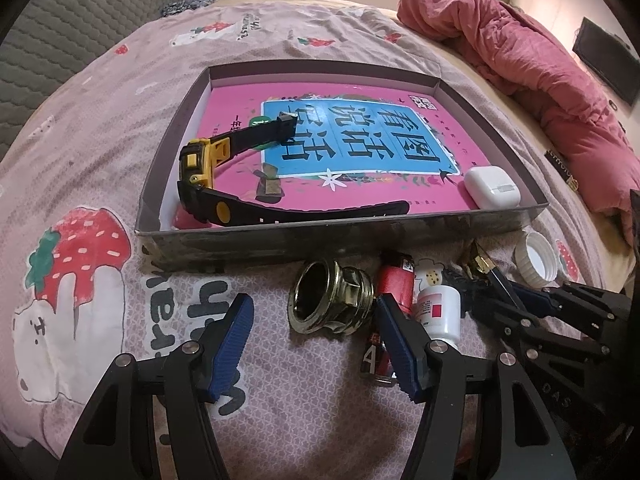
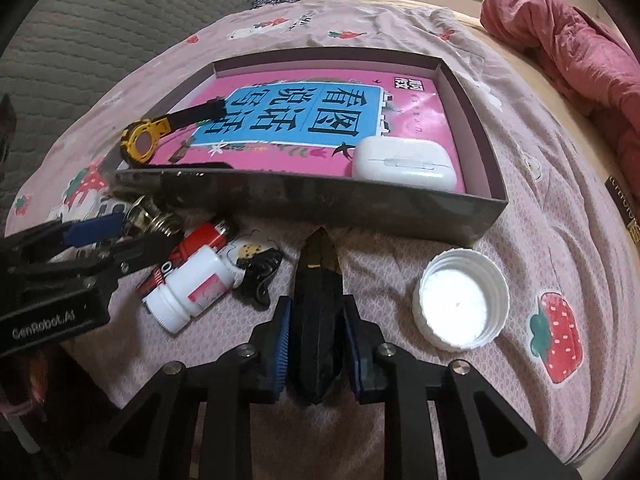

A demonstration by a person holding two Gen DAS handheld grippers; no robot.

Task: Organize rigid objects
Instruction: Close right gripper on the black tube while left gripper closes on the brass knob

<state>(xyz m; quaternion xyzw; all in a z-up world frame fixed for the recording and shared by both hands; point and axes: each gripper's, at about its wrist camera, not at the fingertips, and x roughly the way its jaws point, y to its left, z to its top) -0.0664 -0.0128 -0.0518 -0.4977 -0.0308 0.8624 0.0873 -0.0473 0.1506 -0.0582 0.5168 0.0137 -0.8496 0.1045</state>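
1. Looking along the left gripper, its blue pads stand wide apart over the strawberry-print bedspread with nothing between them. The brass fitting lies just ahead of the fingers, on the near side of the shallow box, touching neither pad. Right of the fitting lie a red lighter and a white pill bottle, then a white cap near the box's near right corner. Inside the box, a pink book covers the floor; a black-and-yellow watch rests at its left and a white earbud case at its near right corner. The right gripper shows at the right, its fingers around a dark tool with a brass tip.

2. Looking along the right gripper, its blue pads are clamped on the black-handled pliers, whose brass tip points at the box's near wall. The white cap lies just right of the pliers; the pill bottle and lighter lie left, beside the left gripper.
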